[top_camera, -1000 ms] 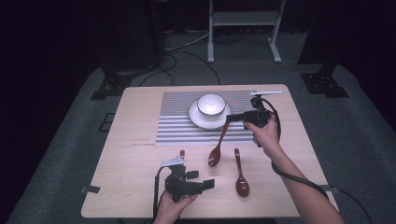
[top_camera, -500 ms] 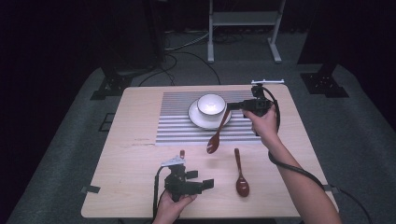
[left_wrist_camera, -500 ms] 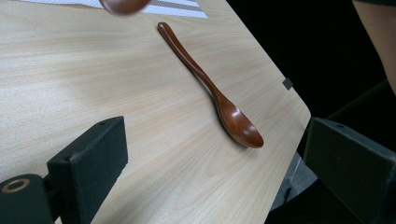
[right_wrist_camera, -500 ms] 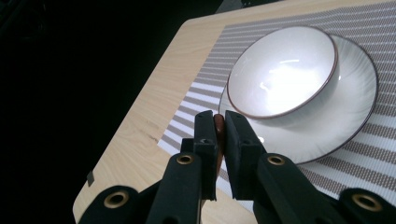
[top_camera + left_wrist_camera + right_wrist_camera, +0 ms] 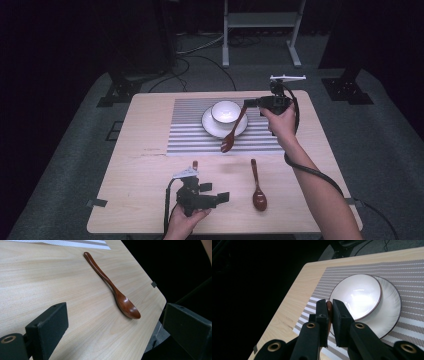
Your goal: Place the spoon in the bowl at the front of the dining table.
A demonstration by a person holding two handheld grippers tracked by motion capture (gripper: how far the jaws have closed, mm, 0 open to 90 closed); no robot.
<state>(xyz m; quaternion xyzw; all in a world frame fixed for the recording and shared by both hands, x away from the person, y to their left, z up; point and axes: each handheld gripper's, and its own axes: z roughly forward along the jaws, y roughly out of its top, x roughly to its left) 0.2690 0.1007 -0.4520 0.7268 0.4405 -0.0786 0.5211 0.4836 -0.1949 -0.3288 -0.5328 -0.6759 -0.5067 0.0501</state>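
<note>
Right gripper (image 5: 248,103) fingers clenched on a wooden spoon's (image 5: 233,131) handle tip, hanging at the bowl's (image 5: 225,111) four o'clock. Such an end grip could let it swing or slip. Left gripper (image 5: 223,197) released, resting on the counter (image 5: 145,175).

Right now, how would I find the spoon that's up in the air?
Find the striped placemat on the wooden table. Near its white bowl, the right gripper holds a brown spoon by the handle tip, bowl end hanging down. The other spoon lies flat on bare wood.
</note>
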